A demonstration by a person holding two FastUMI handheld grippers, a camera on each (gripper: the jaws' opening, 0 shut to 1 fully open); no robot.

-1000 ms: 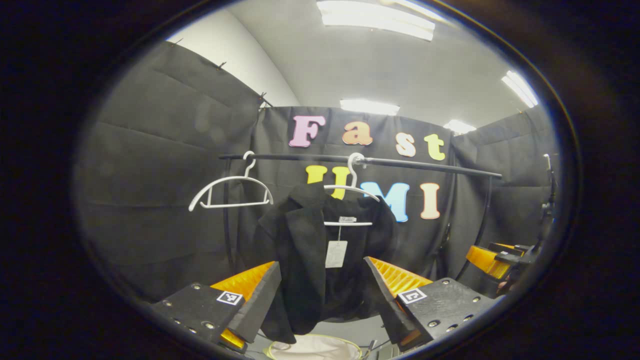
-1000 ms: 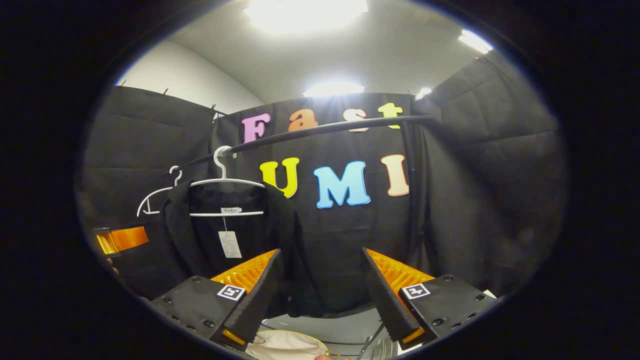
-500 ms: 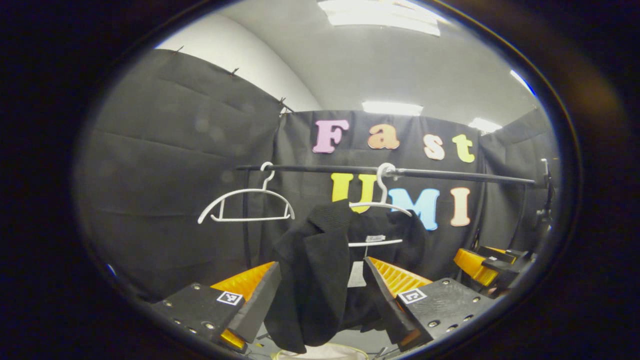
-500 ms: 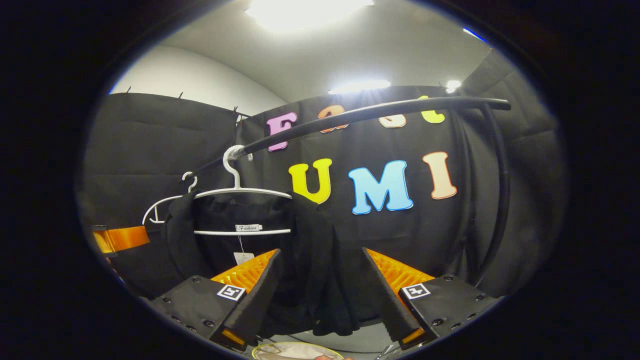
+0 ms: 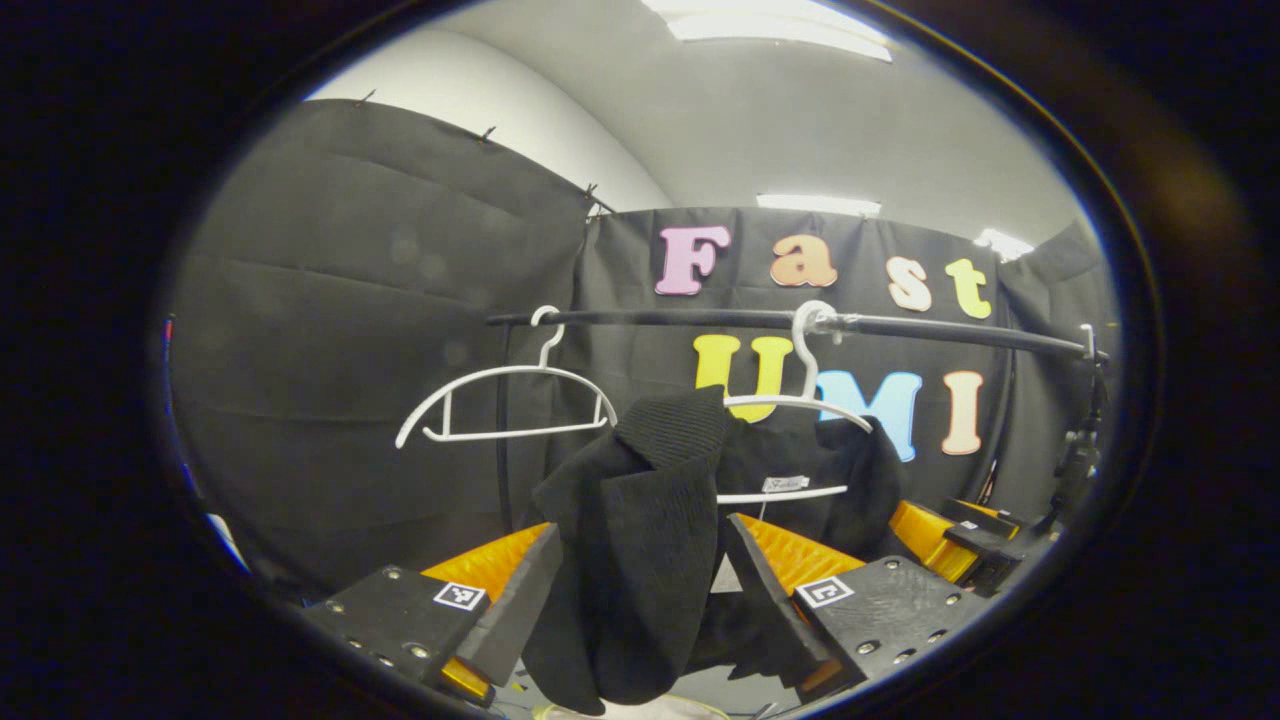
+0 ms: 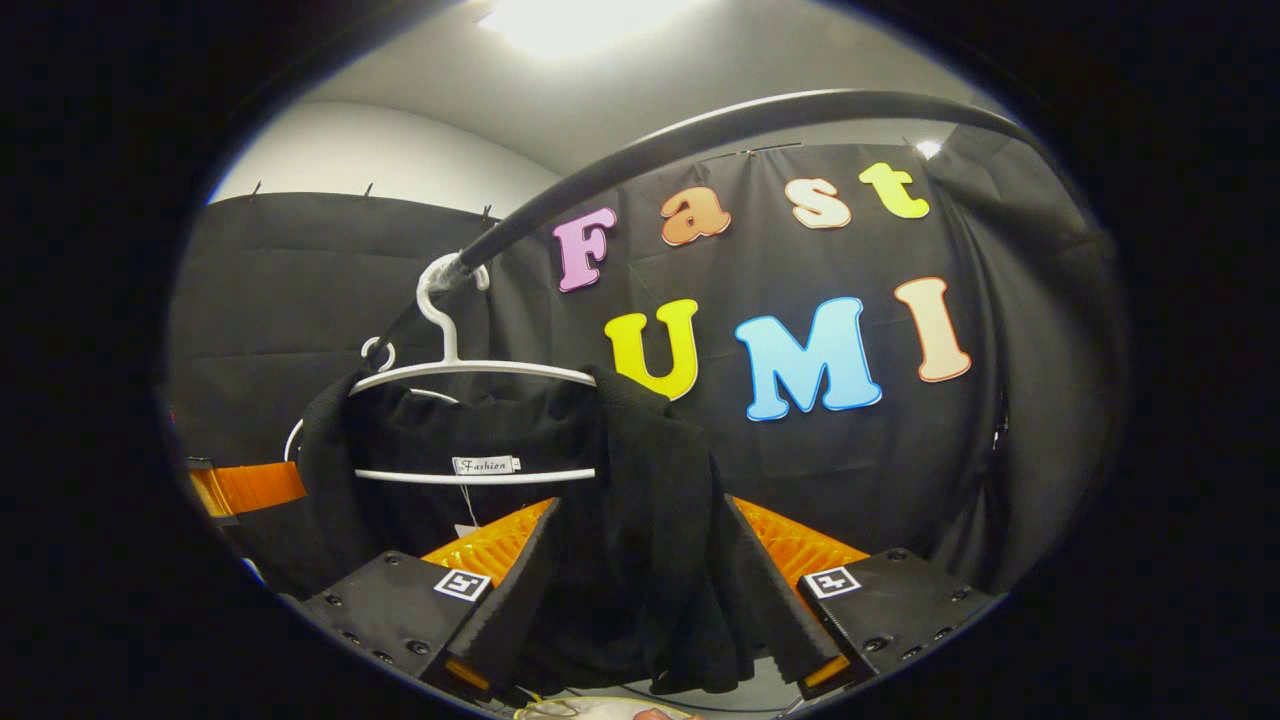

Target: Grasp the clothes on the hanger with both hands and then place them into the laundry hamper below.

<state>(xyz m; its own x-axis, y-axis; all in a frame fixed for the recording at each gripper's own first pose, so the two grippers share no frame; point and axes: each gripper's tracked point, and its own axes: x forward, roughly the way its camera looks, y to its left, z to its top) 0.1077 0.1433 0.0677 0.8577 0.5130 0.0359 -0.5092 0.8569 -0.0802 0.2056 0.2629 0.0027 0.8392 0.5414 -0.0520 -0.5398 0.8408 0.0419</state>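
A black garment point(image 5: 640, 540) hangs on a white hanger point(image 5: 795, 403) from the black rail point(image 5: 700, 318). My left gripper point(image 5: 640, 525) stands open, its fingers on either side of the garment's near shoulder and sleeve without pressing it. In the right gripper view, the garment's other shoulder point(image 6: 650, 520) hangs between the fingers of my right gripper point(image 6: 641, 502), which is also open. The hanger point(image 6: 470, 368) and its neck label show to the left. A sliver of the pale laundry hamper point(image 6: 575, 709) shows below. The right gripper point(image 5: 940, 528) appears far right in the left gripper view.
An empty white hanger point(image 5: 505, 400) hangs further left on the rail. The rail point(image 6: 700, 130) arcs close overhead in the right gripper view. The other gripper point(image 6: 245, 487) sits at that view's left edge. Black cloth walls close in behind and to the sides.
Both grippers have moved forward and up toward the garment. Each shoulder now hangs between a pair of open fingers, and the hamper has slid almost out of view.
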